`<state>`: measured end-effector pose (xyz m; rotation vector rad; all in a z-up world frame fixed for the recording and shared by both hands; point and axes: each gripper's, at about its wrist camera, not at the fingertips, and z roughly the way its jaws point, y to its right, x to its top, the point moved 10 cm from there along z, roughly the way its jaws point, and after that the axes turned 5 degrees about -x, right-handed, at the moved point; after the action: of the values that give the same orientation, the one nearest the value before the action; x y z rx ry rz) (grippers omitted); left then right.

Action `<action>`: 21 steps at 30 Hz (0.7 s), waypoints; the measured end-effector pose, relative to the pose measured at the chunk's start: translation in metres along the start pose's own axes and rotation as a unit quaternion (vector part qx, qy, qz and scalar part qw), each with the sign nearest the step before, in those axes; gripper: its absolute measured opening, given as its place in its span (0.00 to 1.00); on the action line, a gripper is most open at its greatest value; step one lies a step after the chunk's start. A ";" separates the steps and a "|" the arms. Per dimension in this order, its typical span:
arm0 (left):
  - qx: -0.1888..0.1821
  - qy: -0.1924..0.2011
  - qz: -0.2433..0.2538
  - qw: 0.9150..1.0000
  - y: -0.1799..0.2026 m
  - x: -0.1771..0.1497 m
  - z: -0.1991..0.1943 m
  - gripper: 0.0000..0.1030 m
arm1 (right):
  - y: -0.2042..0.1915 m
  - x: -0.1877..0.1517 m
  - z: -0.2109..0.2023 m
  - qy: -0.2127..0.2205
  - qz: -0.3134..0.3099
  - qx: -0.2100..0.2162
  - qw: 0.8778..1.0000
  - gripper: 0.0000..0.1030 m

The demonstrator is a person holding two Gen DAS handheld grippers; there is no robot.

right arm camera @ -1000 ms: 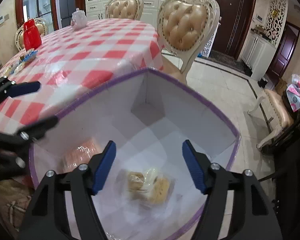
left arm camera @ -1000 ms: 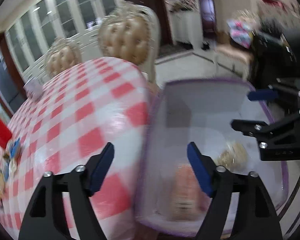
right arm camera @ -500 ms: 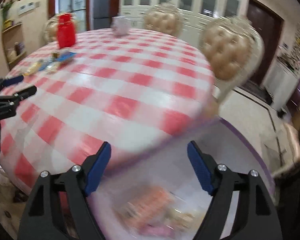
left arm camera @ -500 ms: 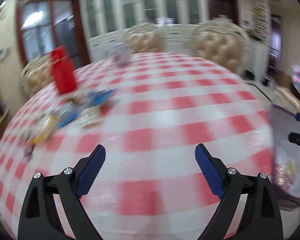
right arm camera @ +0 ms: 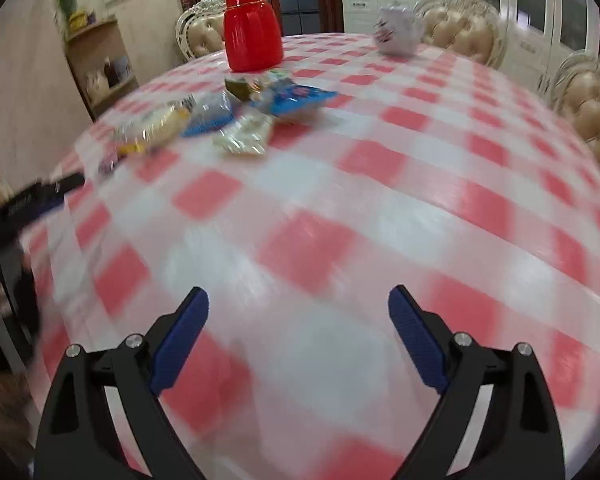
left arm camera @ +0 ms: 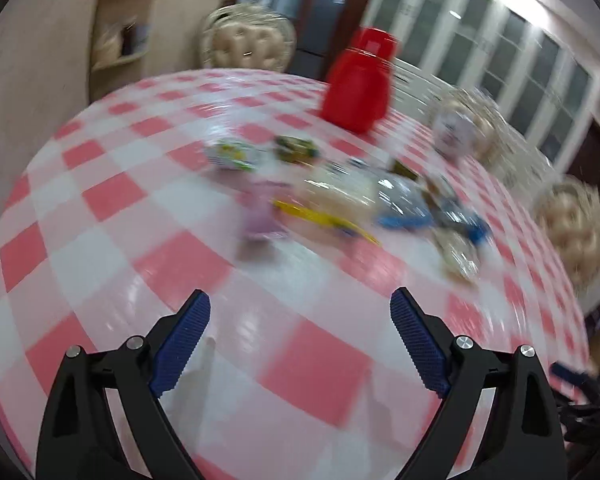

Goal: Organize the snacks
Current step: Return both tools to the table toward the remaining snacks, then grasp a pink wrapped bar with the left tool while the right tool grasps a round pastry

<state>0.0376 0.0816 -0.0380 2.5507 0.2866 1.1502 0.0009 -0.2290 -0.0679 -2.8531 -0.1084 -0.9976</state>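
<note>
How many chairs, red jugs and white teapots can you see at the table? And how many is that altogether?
Chairs: 3
Red jug: 1
White teapot: 1
Total: 5
Snack packets: a pile, too blurred to count, so left out of the total.

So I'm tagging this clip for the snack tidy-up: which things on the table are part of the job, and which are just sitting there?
Part of the job:
- heap of snack packets
- left tool, open, nothing in it
- right tool, open, nothing in it

Just sitting there:
- red flask
- white teapot
- checked tablecloth
- padded chairs
</note>
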 end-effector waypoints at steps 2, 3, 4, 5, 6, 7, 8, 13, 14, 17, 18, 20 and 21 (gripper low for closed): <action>-0.010 0.000 -0.034 0.999 -0.015 0.009 0.004 0.86 | -0.015 0.022 0.025 -0.008 0.009 0.010 1.000 0.89; -0.019 0.004 -0.051 0.998 -0.023 0.014 0.004 0.86 | -0.020 0.033 0.035 -0.010 0.014 0.009 1.000 0.89; -0.027 0.010 -0.067 0.997 -0.030 0.017 0.004 0.86 | -0.024 0.046 0.046 -0.012 0.024 0.009 1.000 0.89; -0.036 0.015 -0.089 0.995 -0.032 0.018 0.007 0.86 | -0.028 0.059 0.056 -0.013 0.036 0.013 0.999 0.89; -0.045 0.017 -0.101 0.994 -0.034 0.018 0.006 0.86 | -0.030 0.071 0.067 -0.015 0.049 0.012 0.999 0.89; -0.054 0.021 -0.110 0.992 -0.037 0.018 0.005 0.86 | -0.032 0.079 0.076 -0.018 0.056 0.008 0.998 0.89; -0.058 0.027 -0.117 0.991 -0.039 0.019 0.003 0.86 | -0.034 0.087 0.086 -0.021 0.062 0.001 0.998 0.89; -0.064 0.031 -0.128 0.989 -0.041 0.020 0.002 0.87 | -0.048 0.122 0.117 -0.018 0.066 -0.032 0.997 0.89; -0.064 0.032 -0.128 0.989 -0.041 0.018 0.000 0.87 | -0.049 0.125 0.121 -0.018 0.064 -0.040 0.997 0.89; -0.063 0.032 -0.122 0.990 -0.039 0.018 0.000 0.88 | -0.052 0.130 0.129 -0.021 0.044 -0.069 0.996 0.89; -0.062 0.032 -0.122 0.990 -0.039 0.018 0.000 0.88 | -0.054 0.129 0.129 -0.021 0.034 -0.078 0.996 0.85; -0.062 0.033 -0.124 0.990 -0.040 0.018 0.000 0.88 | -0.054 0.125 0.124 -0.012 0.013 -0.088 0.996 0.55; -0.063 0.034 -0.126 0.990 -0.040 0.018 -0.001 0.88 | -0.055 0.123 0.120 -0.006 -0.001 -0.090 0.996 0.47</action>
<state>0.0467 0.1244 -0.0402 2.2928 0.5193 1.1218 0.1654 -0.1552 -0.0794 -3.0217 -0.0242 -1.0408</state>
